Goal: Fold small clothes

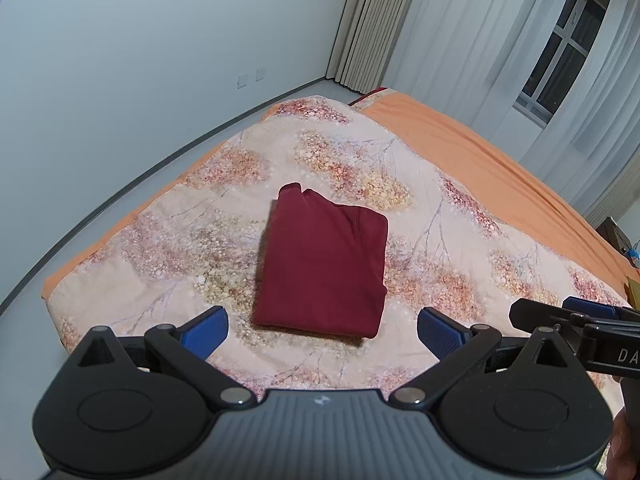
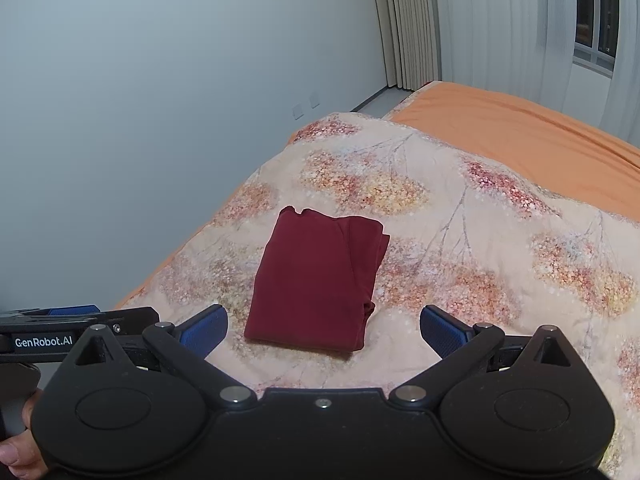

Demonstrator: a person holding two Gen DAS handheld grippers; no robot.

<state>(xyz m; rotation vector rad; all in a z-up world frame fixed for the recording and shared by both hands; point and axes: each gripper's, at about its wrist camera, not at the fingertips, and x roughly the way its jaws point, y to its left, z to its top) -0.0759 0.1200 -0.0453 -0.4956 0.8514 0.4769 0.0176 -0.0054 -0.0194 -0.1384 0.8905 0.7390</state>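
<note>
Left wrist view: my left gripper (image 1: 322, 330) hangs spread wide and empty over a floral quilt (image 1: 420, 208), its blue fingers (image 1: 206, 330) apart on either side of the near edge of the folded maroon garment (image 1: 322, 264), which lies flat in the quilt's middle. An orange sheet (image 1: 500, 160) covers the rest of the bed; beyond are a pale wall, curtains (image 1: 372, 24) and a dark window (image 1: 560, 52). My right gripper's tip shows at the right edge. Right wrist view: my right gripper (image 2: 324, 330), likewise wide apart and holding nothing, faces the same garment (image 2: 316, 280). Only here does lettering on the left tool and a thumb (image 2: 16, 452) appear.
</note>
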